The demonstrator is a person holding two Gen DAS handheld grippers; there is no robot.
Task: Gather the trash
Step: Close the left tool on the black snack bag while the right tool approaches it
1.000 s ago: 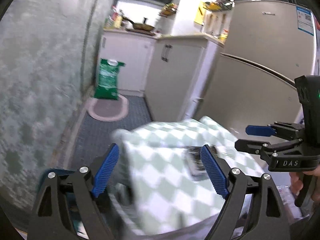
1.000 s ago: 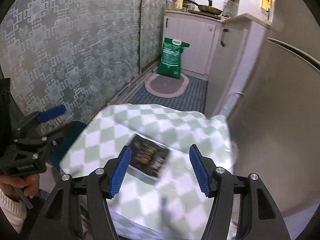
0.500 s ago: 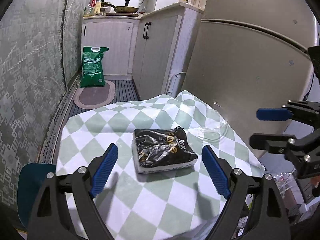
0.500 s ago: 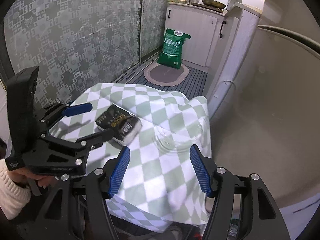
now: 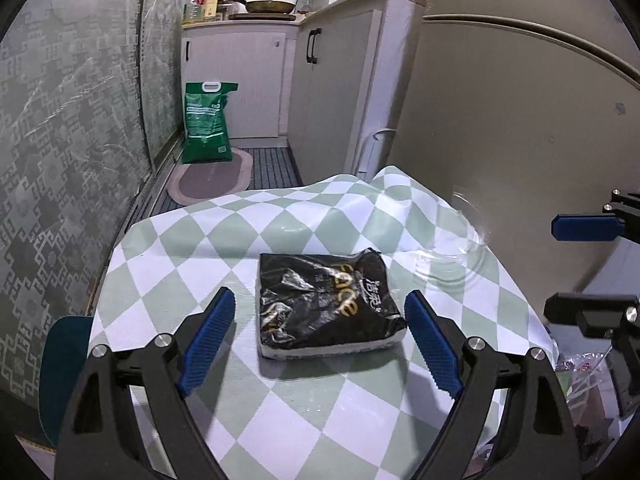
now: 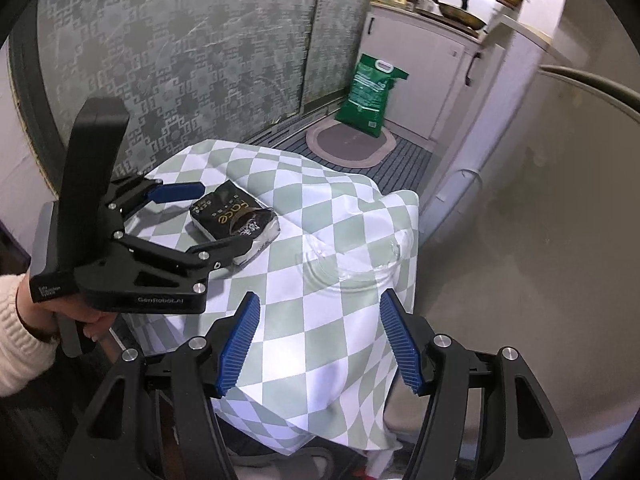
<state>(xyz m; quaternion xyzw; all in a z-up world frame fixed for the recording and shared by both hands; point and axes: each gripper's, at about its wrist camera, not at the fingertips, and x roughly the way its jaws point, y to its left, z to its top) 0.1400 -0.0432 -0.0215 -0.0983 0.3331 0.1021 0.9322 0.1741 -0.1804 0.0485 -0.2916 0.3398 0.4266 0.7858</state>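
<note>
A black packet (image 5: 326,304) of tissues lies flat on the checked tablecloth (image 5: 192,248), near the middle of the table. Every place below is given from that packet. The left gripper (image 5: 320,340) hangs over its near edge with the jaws wide apart — one blue pad off each side of the packet, neither touching it. A clear plastic cup (image 5: 460,236), hard to make out, lies on the cloth just beyond and to the right of the packet. The right gripper (image 6: 318,340) is further off on that side, over the cloth's overhanging edge, its jaws apart with nothing between them. Past the packet, on the floor at the far end of the room, a green sack (image 5: 207,124) stands by an oval mat (image 5: 212,178) — both well apart from the table.
</note>
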